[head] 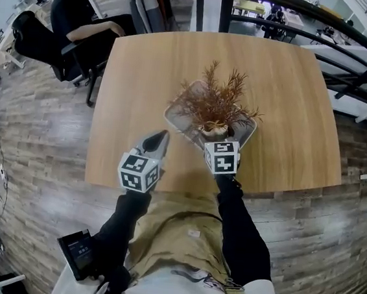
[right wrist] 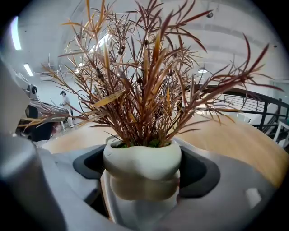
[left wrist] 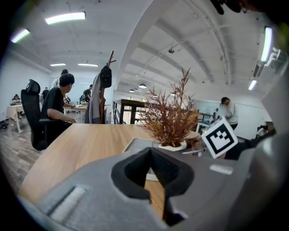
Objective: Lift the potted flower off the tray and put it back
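Jaws of the right gripper point(right wrist: 141, 180) pinch the pot point(right wrist: 142, 158); the left gripper point(left wrist: 151, 168) is closed, empty. A slack grip could tip the pot onto the tray point(head: 175, 111) below.

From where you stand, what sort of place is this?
Probably an open-plan office: a person sits at a desk in an office chair, under long ceiling lights, with a coat rack nearby.

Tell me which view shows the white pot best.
Right gripper view: the white pot fills the centre, gripped between the jaws of the right claw. Head view shows only a sliver under the foliage; left gripper view shows its rim, small and distant.
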The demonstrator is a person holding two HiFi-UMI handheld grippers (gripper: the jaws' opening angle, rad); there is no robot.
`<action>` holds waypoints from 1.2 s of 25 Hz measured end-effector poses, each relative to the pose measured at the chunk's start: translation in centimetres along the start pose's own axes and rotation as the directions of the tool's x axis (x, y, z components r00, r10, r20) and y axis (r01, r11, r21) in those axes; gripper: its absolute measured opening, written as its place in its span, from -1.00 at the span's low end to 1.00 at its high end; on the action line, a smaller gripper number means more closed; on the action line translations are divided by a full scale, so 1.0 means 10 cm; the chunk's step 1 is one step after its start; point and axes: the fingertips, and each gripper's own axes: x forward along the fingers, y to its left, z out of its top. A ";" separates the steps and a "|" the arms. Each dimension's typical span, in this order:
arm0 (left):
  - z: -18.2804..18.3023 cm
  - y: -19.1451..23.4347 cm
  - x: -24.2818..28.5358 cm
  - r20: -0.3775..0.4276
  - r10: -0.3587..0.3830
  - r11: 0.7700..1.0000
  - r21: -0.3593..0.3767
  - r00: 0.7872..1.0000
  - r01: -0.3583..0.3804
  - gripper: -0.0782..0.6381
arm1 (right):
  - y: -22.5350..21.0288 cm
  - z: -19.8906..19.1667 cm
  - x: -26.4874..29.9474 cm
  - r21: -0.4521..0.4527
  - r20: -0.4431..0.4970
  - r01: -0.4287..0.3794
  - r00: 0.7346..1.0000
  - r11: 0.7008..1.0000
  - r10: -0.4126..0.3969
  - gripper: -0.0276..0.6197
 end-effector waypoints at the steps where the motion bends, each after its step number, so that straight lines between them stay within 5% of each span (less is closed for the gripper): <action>1: -0.01 0.00 0.00 -0.001 -0.001 1.000 0.000 1.000 0.001 -0.78 | 0.00 -0.02 0.02 -0.003 -0.003 -0.002 1.000 1.000 0.002 0.60; 14: -0.10 0.04 -0.01 -0.021 0.012 1.000 -0.005 1.000 -0.012 -0.78 | -0.06 -0.02 0.17 0.024 0.020 -0.019 1.000 1.000 0.018 0.60; 30: 0.02 -0.04 -0.12 -0.025 0.009 1.000 -0.001 1.000 -0.009 -0.78 | -0.01 -0.23 0.01 0.040 -0.078 -0.004 0.997 0.999 0.007 0.61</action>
